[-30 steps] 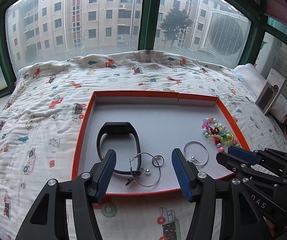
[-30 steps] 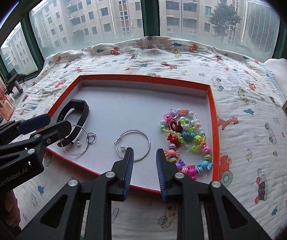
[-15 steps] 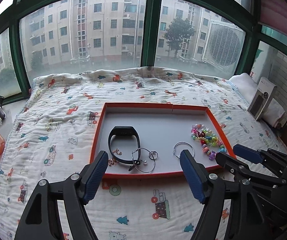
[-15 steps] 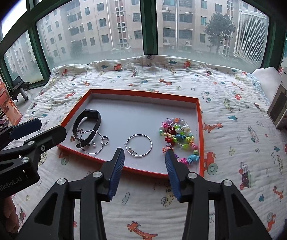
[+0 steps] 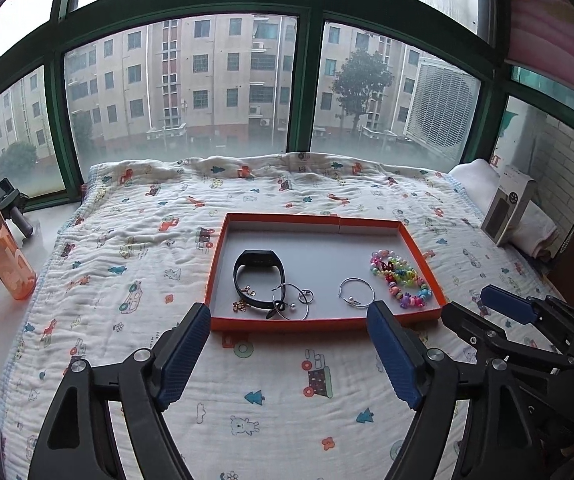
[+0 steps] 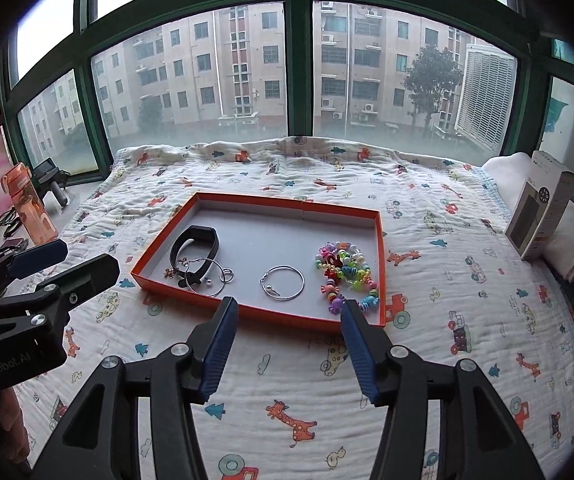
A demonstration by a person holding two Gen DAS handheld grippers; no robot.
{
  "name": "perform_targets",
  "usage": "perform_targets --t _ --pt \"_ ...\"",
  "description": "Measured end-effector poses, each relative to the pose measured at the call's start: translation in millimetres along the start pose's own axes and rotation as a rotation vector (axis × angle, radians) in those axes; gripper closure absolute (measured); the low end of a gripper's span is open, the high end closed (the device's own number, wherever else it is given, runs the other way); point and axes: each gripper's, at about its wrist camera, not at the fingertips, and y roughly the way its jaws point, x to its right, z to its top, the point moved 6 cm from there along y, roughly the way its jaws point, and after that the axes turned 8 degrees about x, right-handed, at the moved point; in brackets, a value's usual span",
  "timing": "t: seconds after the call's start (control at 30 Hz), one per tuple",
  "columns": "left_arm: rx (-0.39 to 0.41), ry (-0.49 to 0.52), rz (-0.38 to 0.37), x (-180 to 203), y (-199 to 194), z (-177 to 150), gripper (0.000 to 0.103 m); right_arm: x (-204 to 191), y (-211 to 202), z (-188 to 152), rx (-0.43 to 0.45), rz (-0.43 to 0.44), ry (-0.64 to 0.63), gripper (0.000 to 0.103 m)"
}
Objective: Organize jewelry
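Observation:
An orange-rimmed tray (image 5: 327,325) (image 6: 261,314) lies on a printed quilt. In it are a black wristband (image 5: 258,258) (image 6: 195,240), small gold earrings (image 5: 242,305) (image 6: 169,273), a silver hoop with a small ring (image 5: 296,300) (image 6: 207,280), a second silver hoop (image 5: 356,292) (image 6: 283,282) and a colourful bead bracelet (image 5: 401,280) (image 6: 345,276). My left gripper (image 5: 289,354) is open and empty, above the quilt in front of the tray. My right gripper (image 6: 287,344) is open and empty too, in front of the tray's right half; it also shows in the left wrist view (image 5: 483,308).
An orange water bottle (image 5: 1,242) (image 6: 29,202) stands on the ledge at the left. A grey and white box (image 5: 509,204) (image 6: 539,210) leans on folded towels at the right. Windows with green frames stand behind the bed.
Both grippers have pulled back and up, away from the tray, and both have opened wider. The jewelry in the tray has not moved.

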Motion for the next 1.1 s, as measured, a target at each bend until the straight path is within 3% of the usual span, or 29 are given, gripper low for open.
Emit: perform_targets --t 1.1 --pt "0.09 0.021 0.016 17.8 -131.3 -34.1 0.001 13.6 -95.6 -27.6 0.113 -0.04 0.047 0.035"
